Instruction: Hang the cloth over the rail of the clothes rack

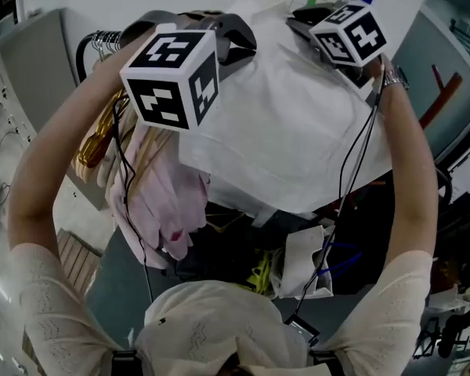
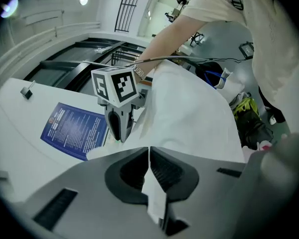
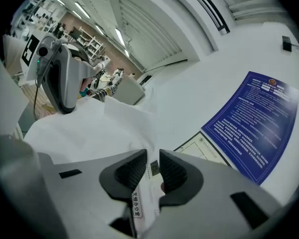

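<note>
Head view: white cloth [image 1: 298,131] is held up, spread between left hand-held gripper [image 1: 239,41] and right hand-held gripper [image 1: 301,18], beside pink garments [image 1: 160,202].
Left gripper view: jaws are clamped on the cloth's edge.
Right gripper view: jaws are pinched on its labelled edge; blue poster [image 3: 256,121] is seen behind.
</note>
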{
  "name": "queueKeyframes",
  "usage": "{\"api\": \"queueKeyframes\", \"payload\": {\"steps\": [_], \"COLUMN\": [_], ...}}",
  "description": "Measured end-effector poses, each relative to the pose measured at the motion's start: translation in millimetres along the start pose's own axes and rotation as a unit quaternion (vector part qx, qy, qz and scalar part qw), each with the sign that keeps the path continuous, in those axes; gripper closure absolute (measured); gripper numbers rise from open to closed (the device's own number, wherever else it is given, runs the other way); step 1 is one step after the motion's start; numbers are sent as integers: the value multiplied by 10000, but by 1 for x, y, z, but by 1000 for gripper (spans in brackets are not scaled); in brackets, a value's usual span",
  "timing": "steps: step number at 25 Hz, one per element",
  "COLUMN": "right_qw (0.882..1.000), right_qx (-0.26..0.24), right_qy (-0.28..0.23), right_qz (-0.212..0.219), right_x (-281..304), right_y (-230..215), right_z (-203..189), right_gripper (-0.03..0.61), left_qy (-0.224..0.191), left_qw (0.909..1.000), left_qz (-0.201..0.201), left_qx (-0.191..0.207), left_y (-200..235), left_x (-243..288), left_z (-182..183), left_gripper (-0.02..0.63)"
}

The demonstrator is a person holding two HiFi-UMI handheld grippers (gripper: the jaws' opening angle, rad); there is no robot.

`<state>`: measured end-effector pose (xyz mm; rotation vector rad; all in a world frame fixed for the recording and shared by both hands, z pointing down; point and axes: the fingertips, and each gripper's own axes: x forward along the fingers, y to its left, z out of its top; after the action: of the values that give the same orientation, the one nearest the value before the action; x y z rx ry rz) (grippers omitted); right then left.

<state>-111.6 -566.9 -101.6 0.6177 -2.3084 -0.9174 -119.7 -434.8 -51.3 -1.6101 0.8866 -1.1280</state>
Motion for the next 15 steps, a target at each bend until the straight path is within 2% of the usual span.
{"api": "queueKeyframes", "payload": {"steps": [3, 6, 9, 11, 15], "right_qw": [9997, 9982, 9966, 9961, 9957], "right_qx": [131, 166, 95, 218, 684], "right_qy": [-53, -166, -63, 54, 224], "right_qz": [-223, -547, -816, -857, -586], "right_x": [-10, -29, -60, -83, -119], "right_y": [-12, -28, -27, -12, 43], "right_z": [0, 2, 4, 7, 12], "right_gripper": [488, 488, 489, 509, 551], "left_qy": [18, 7, -88, -181, -183], "left_qw": [10000, 9999, 9997, 9995, 9992], "left_qz": [57, 113, 189, 252, 364], "left_qx": [32, 94, 101, 88, -62], "left_y": [2, 3, 3, 2, -1], "left_x": [1, 5, 8, 10, 5], "left_z": [-4, -6, -4, -3, -9], "left_gripper": [594, 594, 594, 594, 594]}}
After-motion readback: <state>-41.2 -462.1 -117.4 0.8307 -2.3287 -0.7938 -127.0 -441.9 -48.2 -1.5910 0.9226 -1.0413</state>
